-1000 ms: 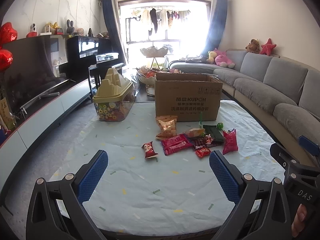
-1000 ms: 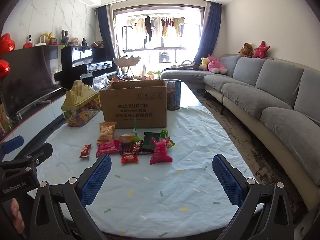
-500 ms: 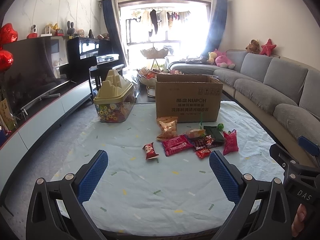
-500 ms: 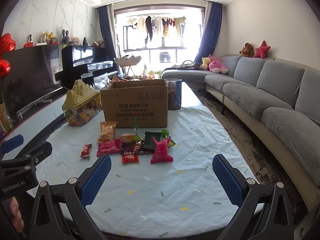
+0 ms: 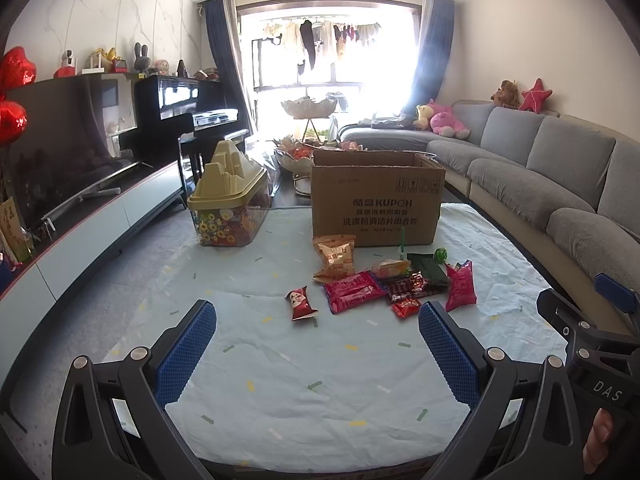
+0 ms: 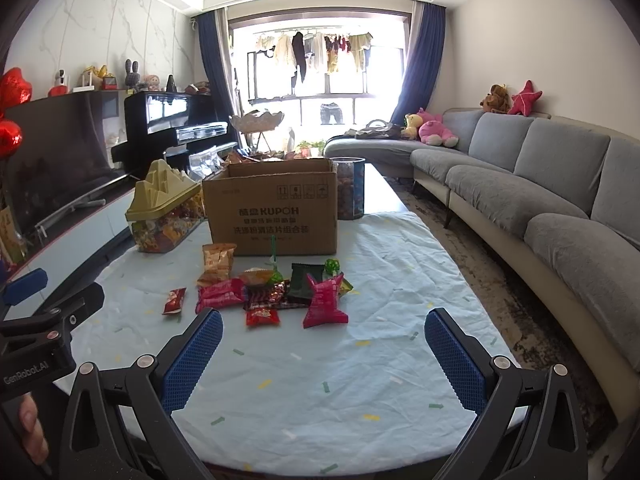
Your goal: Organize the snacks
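Note:
Several snack packets lie in a loose pile (image 5: 384,280) on the light blue tablecloth, also in the right wrist view (image 6: 276,288). A small red packet (image 5: 299,303) lies apart on the left. An orange bag (image 5: 334,256) and a pink bag (image 6: 325,301) stand out. An open cardboard box (image 5: 378,196) stands behind the pile and shows in the right wrist view too (image 6: 274,210). My left gripper (image 5: 316,344) and right gripper (image 6: 324,350) are both open and empty, over the near part of the table, well short of the snacks.
A clear tub with a yellow castle-shaped lid (image 5: 230,204) stands left of the box. A round clear jar (image 6: 351,188) stands behind the box on the right. A grey sofa (image 6: 540,196) runs along the right, a TV cabinet (image 5: 80,216) along the left.
Both grippers have edged slightly forward toward the snacks. Nothing on the table has moved.

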A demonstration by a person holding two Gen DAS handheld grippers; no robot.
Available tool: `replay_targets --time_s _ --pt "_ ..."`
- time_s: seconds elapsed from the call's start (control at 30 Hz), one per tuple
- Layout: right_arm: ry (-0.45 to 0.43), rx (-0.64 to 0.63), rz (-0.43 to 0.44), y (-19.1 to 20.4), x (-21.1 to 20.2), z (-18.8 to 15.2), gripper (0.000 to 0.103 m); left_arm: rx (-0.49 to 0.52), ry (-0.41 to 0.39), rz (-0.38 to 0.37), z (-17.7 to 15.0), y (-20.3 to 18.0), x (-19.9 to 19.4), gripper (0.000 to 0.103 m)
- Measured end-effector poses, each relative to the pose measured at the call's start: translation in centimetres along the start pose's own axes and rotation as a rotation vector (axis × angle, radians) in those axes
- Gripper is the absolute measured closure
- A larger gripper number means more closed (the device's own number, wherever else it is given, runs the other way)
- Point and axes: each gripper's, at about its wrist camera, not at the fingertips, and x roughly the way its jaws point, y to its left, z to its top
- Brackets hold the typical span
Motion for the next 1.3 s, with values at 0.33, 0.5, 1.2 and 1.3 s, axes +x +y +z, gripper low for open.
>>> replay_targets --time_s 0.33,0.5,1.2,1.3 --pt "0.008 -0.001 0.005 0.4 0.1 -0.1 0.0 0.001 0.0 0.0 0.0 0.0 0.0 0.0" --pt "0.01 0.0 0.006 0.6 0.1 -0.2 0.0 0.001 0.0 0.001 0.0 0.0 0.1 0.0" --pt "0.083 -0.004 0.014 0.9 3.2 -1.1 0.0 -0.013 0.035 0.031 -1.1 0.9 2.6 0.0" --pt "0.087 -0.007 0.008 1.0 4.1 -1.0 0.0 -0.017 0.039 0.029 -1.1 1.1 3.3 0.0"
